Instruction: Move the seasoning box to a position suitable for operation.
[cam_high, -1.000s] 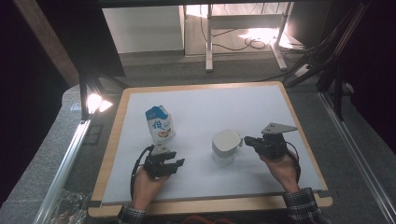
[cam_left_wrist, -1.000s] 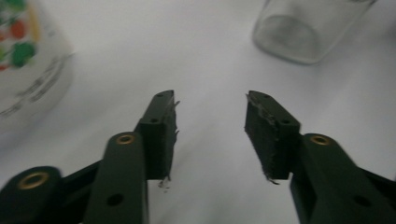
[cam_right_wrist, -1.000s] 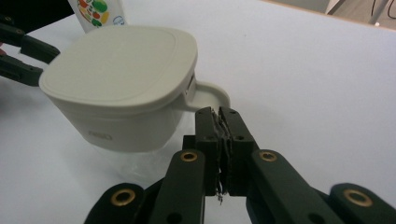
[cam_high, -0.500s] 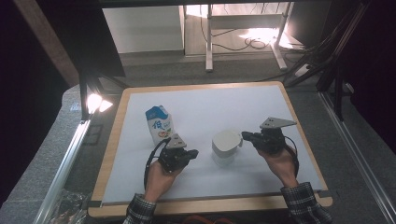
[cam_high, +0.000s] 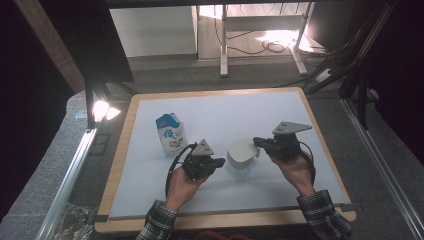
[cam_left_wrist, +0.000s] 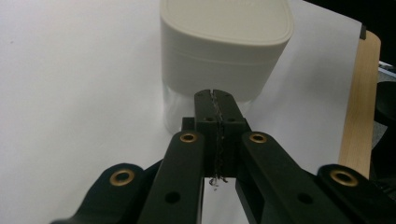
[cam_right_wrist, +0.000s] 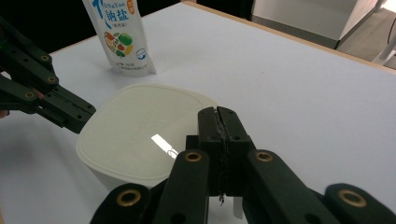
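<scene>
Cream-lidded jar is standing on the white surface between both tongs; left tongs and right tongs are sitting closed, gripping nothing.

Both sleeves are plaid, dark with pale lines, at the lower middle and lower right of the high view. The left gripper and right gripper are black, each topped by a grey three-cornered plate with small holes. A black cable loops from each. In the gripper views, the black jaws carry brass-ringed pivot holes, plain screw holes and ridged pads along the inner edges.
</scene>
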